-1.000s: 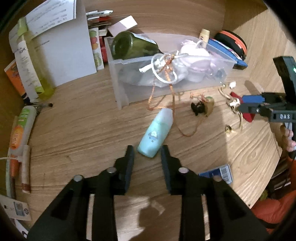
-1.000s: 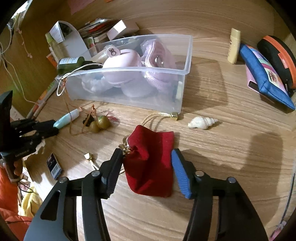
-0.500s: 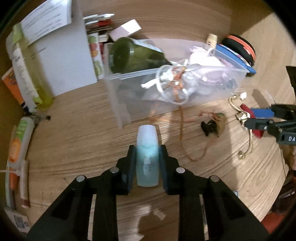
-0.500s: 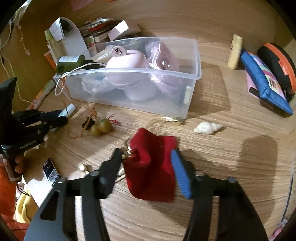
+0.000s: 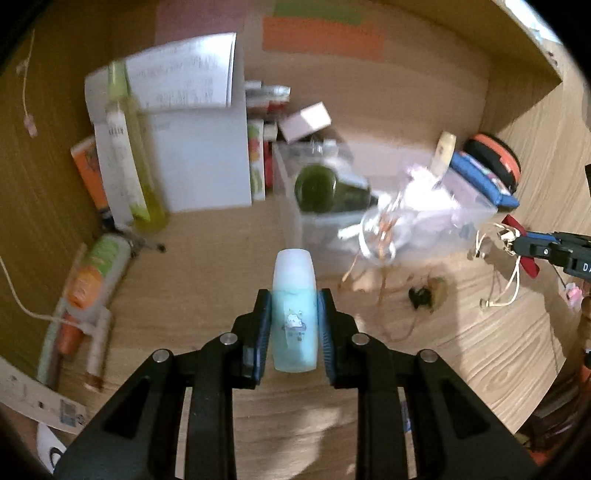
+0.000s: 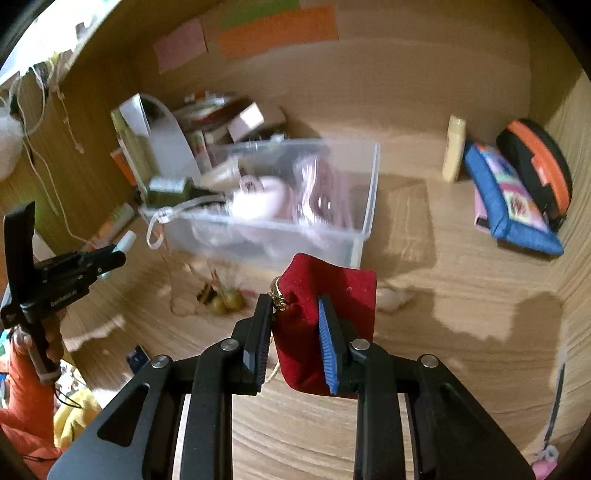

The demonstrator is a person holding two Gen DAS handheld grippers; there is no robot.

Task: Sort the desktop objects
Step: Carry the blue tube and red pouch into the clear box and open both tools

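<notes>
Wooden desk [image 6: 461,302] inside wood-walled nook, colored notes [image 6: 277,31] on back wall. Clear bin [image 6: 280,206] in middle, full. Left gripper [image 5: 294,325] clamped on pale blue bottle [image 5: 294,314], above desk. Right gripper [image 6: 295,332] pinching red pouch [image 6: 325,317], lifted before bin.

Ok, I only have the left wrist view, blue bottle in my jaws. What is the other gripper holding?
Observer: A red pouch, clamped in the right gripper.
Operator: Anything on the desk beyond that pouch?
Observer: A small white shell, lying past the pouch's right edge, blurred.
Operator: And the clear box, any room in it?
Observer: The right wrist view shows the clear box with pink items filling its left and middle; its right end looks bare.
</notes>
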